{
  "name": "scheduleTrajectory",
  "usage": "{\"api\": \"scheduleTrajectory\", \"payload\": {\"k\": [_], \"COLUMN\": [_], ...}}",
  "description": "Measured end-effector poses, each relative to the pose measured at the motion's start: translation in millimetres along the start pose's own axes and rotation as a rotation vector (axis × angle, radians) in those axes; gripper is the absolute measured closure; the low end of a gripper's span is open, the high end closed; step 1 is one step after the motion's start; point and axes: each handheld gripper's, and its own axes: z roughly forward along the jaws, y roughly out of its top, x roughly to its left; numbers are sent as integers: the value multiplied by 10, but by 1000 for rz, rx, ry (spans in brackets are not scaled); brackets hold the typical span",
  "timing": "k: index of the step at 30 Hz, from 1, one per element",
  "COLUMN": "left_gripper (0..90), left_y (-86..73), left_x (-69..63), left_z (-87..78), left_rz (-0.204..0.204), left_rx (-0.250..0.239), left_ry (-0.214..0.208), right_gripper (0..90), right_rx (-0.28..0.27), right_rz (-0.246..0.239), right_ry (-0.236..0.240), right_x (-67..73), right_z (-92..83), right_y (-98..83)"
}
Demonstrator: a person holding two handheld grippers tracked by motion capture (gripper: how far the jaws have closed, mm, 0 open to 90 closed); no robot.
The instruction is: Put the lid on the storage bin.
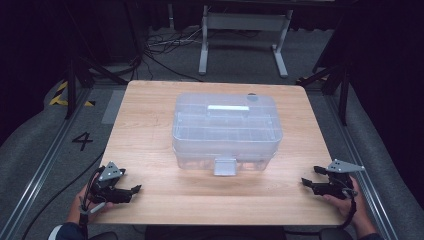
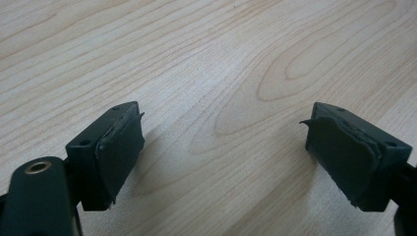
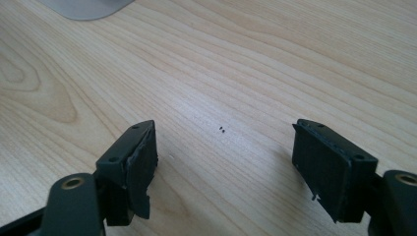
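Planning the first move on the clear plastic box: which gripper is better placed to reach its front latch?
Neither clearly, slight edge left. The latch faces the person mid-table; the left gripper and right gripper rest open at opposite near corners, the left seeming marginally nearer the clear plastic box.

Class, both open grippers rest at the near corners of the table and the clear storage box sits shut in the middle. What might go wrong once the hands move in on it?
1. The clear plastic storage box has smooth walls, so open jaws may slip off them.
2. Its front latch is a small target; the left gripper or right gripper could miss it and shove the box across the wooden table.
3. The pads look frayed at the edges, which may weaken the grip.
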Motion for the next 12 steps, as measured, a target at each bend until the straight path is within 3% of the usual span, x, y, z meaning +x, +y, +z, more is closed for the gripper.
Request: {"api": "scheduleTrajectory", "payload": {"k": [12], "left_gripper": [141], "left_y": [4], "left_x": [2], "left_z": [-1], "left_rz": [0], "left_rx": [6], "left_ry": [-2], "right_gripper": [252], "right_rx": [1], "right_rz": [1], "right_ry": [-2], "right_x": [-1], "right_z": [1], "right_y": [0]}}
